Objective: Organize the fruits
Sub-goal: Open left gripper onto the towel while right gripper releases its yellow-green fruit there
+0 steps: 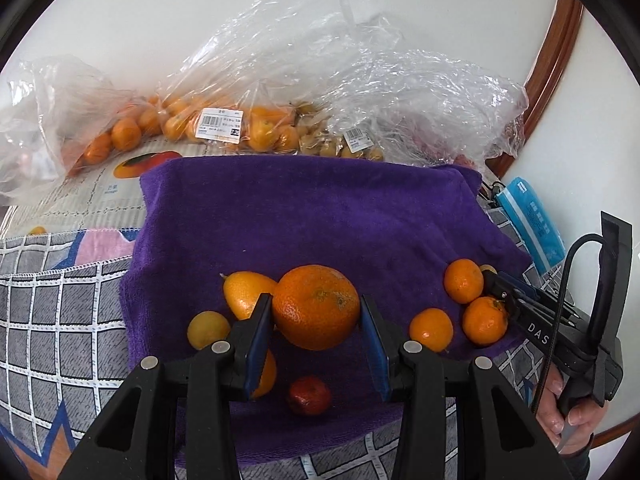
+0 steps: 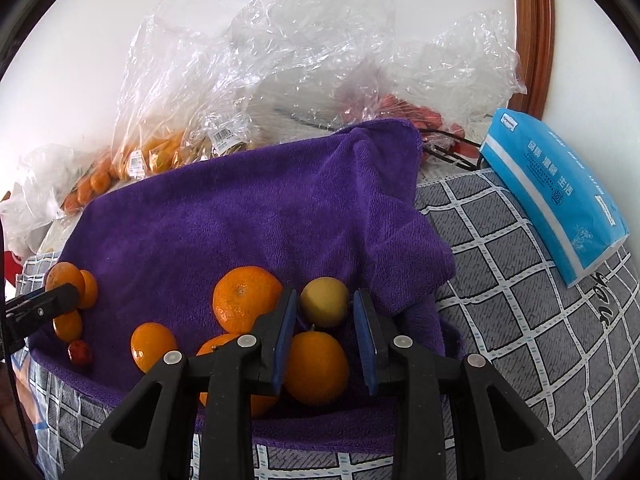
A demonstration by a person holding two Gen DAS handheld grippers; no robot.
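Note:
A purple towel (image 1: 320, 216) (image 2: 240, 216) carries loose fruit. My left gripper (image 1: 316, 316) is shut on a large orange (image 1: 316, 307), its blue pads pressing both sides; the right wrist view shows this orange (image 2: 64, 278) at far left. Beside it lie a pointed yellow-orange fruit (image 1: 244, 290), a small yellow fruit (image 1: 208, 328) and a small red fruit (image 1: 309, 395). My right gripper (image 2: 325, 314) stands open around a small yellow fruit (image 2: 325, 301), with thin gaps at the pads. Mandarins (image 2: 244, 298) (image 2: 316, 368) (image 2: 152, 344) lie close around it.
Clear plastic bags (image 1: 224, 120) (image 2: 168, 152) of oranges and other fruit crowd the back by the wall. A blue tissue pack (image 2: 556, 196) leans at the right on the grey checked cloth (image 2: 520, 280). A person's hand (image 1: 568, 420) holds the right gripper's handle.

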